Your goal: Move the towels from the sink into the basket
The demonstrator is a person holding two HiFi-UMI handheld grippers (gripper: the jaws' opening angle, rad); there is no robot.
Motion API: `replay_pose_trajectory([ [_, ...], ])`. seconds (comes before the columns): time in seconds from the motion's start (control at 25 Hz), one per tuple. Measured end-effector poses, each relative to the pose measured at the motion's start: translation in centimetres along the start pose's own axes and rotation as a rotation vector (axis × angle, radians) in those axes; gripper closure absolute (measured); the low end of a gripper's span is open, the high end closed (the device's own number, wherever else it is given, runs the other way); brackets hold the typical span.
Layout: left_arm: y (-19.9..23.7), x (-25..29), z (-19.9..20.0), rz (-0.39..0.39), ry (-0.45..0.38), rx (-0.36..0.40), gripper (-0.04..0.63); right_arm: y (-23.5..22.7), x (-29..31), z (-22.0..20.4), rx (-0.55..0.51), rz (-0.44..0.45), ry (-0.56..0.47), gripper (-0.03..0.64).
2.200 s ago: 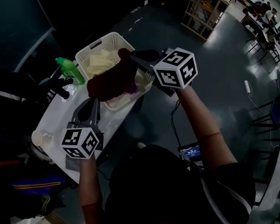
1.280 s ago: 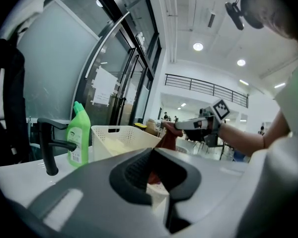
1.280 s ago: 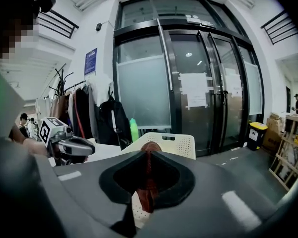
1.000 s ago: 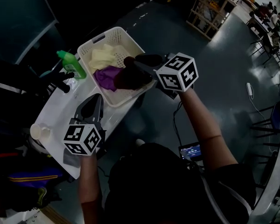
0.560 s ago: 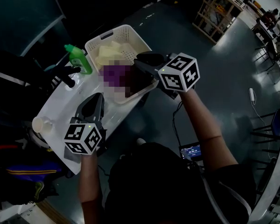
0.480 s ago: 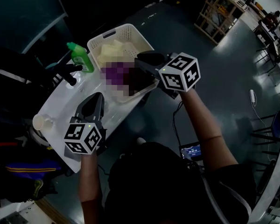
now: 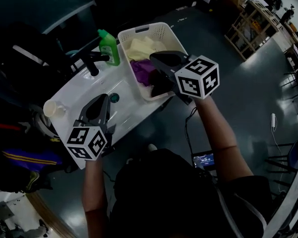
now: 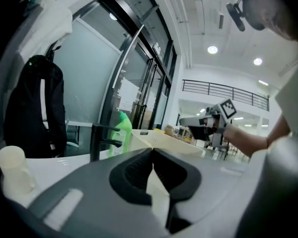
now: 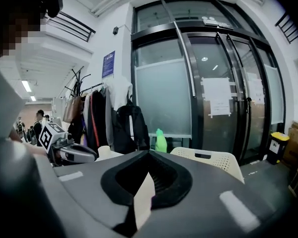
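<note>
I am holding my left gripper [image 7: 102, 99] over the bare-looking sink [image 7: 82, 90] and my right gripper [image 7: 156, 58] at the basket [image 7: 125, 39] where the towels [image 7: 141, 48] are lying, both jaws pinched together and empty, the right's having just been closing, so I'm judging a snag-free withdrawal best.

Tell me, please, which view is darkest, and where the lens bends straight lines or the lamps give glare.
Head view: darkest, underexposed; only the white sink and basket stand out. Left gripper view: bright, ceiling lamps glare, door frames curve. Right gripper view: evenly lit, glass doors bow outward.
</note>
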State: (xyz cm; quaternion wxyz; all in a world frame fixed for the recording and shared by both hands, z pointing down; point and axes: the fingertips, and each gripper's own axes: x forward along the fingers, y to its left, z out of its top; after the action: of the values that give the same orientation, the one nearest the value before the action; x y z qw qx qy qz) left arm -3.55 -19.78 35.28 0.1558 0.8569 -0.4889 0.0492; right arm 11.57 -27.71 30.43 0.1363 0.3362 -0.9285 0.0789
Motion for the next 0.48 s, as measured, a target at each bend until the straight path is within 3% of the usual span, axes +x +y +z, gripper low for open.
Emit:
replay_pose_trajectory([
  [0.48, 5.7, -8.0, -1.5, 0.199, -0.052, -0.062, 0.586, 10.6, 5.9, 3.3, -0.073, 0.252, -0.039, 0.618],
])
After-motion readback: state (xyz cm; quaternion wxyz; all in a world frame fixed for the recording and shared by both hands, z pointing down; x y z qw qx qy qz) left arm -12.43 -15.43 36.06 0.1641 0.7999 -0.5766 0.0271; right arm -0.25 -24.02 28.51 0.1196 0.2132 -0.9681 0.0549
